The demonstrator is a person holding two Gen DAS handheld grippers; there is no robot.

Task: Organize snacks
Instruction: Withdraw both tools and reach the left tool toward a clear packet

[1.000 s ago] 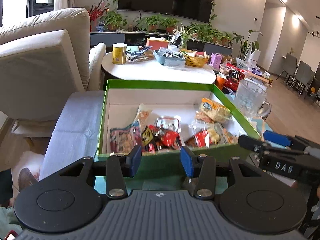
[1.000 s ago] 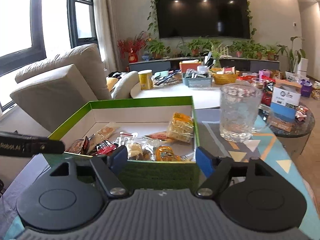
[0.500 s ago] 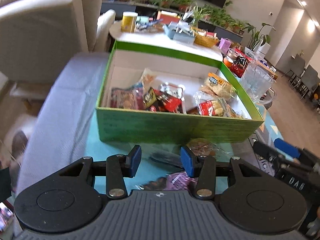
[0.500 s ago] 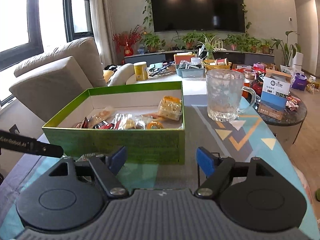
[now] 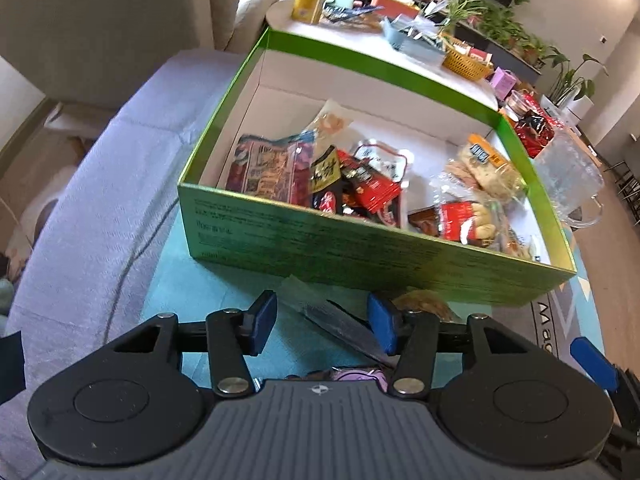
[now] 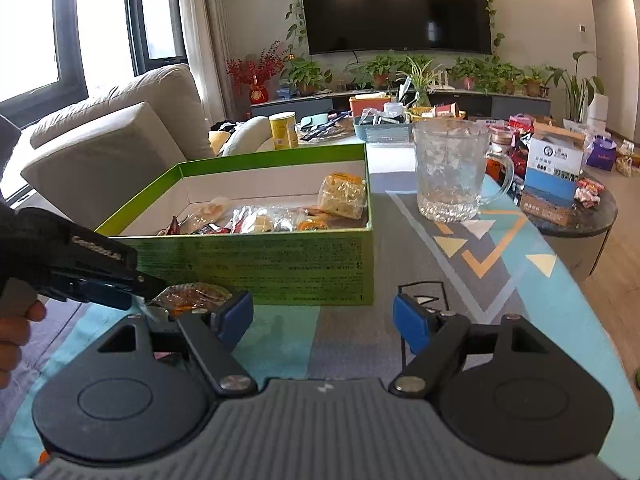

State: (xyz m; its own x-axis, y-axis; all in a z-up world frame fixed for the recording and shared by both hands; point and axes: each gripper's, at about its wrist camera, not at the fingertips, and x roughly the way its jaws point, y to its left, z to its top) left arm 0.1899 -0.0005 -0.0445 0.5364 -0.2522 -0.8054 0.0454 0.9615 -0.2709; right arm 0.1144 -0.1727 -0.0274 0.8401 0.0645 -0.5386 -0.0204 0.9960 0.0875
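An open green box [image 5: 360,248] [image 6: 256,260] on the patterned tablecloth holds several snack packets [image 5: 360,184]. In front of its near wall lie a dark flat packet [image 5: 340,324], an orange snack in a clear wrapper [image 5: 424,304] [image 6: 192,296] and a purple packet [image 5: 360,374]. My left gripper [image 5: 322,324] points down at them, its jaws opening; the dark packet lies between the pads, untouched. In the right wrist view the left gripper [image 6: 100,276] hovers over the orange snack. My right gripper [image 6: 322,320] stands open over bare cloth, right of the box's front.
A glass mug [image 6: 452,172] stands right of the box. Behind it are a round white table with a yellow can [image 6: 282,130] and baskets, a dark side table with a carton [image 6: 554,176], and a beige sofa [image 6: 108,148] at the left.
My left gripper tipped downward and sank in front of the box, bringing the loose packets into view, and its jaws widened slightly. The right gripper drew back from the box.
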